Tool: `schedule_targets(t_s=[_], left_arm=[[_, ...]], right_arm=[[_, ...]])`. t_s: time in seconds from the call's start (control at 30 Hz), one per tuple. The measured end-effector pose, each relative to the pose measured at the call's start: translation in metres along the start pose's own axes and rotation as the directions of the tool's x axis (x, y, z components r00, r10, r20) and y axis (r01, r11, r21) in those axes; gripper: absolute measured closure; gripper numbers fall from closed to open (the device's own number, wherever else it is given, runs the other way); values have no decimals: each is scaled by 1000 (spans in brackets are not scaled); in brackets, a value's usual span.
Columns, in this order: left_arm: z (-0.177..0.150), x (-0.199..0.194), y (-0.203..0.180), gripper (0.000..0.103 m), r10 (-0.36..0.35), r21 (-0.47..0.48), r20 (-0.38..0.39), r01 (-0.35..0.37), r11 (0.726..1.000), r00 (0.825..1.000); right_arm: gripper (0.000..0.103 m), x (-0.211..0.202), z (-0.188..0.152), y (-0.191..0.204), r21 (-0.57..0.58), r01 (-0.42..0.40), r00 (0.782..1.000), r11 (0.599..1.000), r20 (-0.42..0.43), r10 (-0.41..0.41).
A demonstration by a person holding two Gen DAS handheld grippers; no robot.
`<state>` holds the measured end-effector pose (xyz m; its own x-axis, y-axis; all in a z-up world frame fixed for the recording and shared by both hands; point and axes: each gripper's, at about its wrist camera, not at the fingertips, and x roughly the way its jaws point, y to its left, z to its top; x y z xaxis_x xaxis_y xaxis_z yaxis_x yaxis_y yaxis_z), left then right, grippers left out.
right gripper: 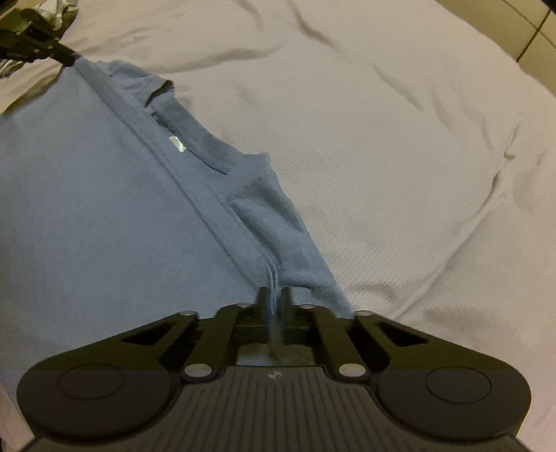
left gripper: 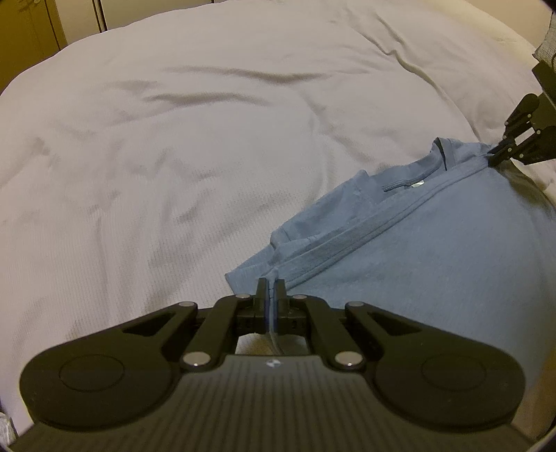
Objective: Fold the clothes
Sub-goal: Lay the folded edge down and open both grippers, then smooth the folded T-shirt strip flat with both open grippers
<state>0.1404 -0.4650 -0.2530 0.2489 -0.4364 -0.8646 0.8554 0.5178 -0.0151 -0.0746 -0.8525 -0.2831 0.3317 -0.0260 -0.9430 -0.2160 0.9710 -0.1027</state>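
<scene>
A blue t-shirt (left gripper: 434, 250) lies folded over on a white bedspread, its hem edge running diagonally above the collar and a small label (left gripper: 416, 184). My left gripper (left gripper: 270, 283) is shut on one corner of that hem. At the right edge of the left wrist view, my right gripper (left gripper: 495, 153) pinches the other corner. In the right wrist view the same t-shirt (right gripper: 104, 208) fills the left half, my right gripper (right gripper: 274, 293) is shut on the hem, and my left gripper (right gripper: 71, 57) holds the far corner at top left.
The white bedspread (left gripper: 173, 156) stretches wide and rumpled to the left and beyond the shirt; it also fills the right half of the right wrist view (right gripper: 417, 156). A wooden cabinet (left gripper: 31, 31) stands past the bed. Grey cloth (right gripper: 59, 10) lies near the top left corner.
</scene>
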Motion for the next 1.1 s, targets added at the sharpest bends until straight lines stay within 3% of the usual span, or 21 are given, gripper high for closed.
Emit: schedule_targets(t_s=[0.17, 0.27, 0.57, 0.73, 0.97, 1.0, 1.03, 1.1], left_arm=[[1, -8, -2, 103, 3, 11, 21, -3, 1000, 1000], [4, -15, -2, 103, 12, 15, 42, -13, 1000, 999], [20, -1, 11, 103, 43, 30, 48, -44, 999, 998], [26, 27, 19, 103, 34, 37, -4, -34, 999, 999], [24, 56, 24, 103, 37, -16, -37, -37, 999, 999], [22, 57, 25, 102, 43, -27, -42, -44, 999, 998], [21, 58, 25, 102, 50, -39, -48, -52, 998, 998], [18, 53, 29, 98, 88, -86, -47, -92, 992, 995]], right_arm=[[103, -19, -2, 22, -111, 110, 993, 988, 57, -104], [103, -31, -6, 28, -122, 141, 987, 982, 87, -131], [103, -21, 12, -6, -36, 157, 984, 987, 93, -153], [103, 9, 22, -17, -51, 126, 992, 991, 37, -124], [103, 22, 23, -31, 54, 141, 989, 989, 40, -143], [100, 22, 22, -33, 66, 157, 987, 985, 34, -160], [90, 21, 21, -33, 83, 175, 984, 981, 27, -178], [88, 14, 19, -37, 137, 212, 976, 968, 25, -218]])
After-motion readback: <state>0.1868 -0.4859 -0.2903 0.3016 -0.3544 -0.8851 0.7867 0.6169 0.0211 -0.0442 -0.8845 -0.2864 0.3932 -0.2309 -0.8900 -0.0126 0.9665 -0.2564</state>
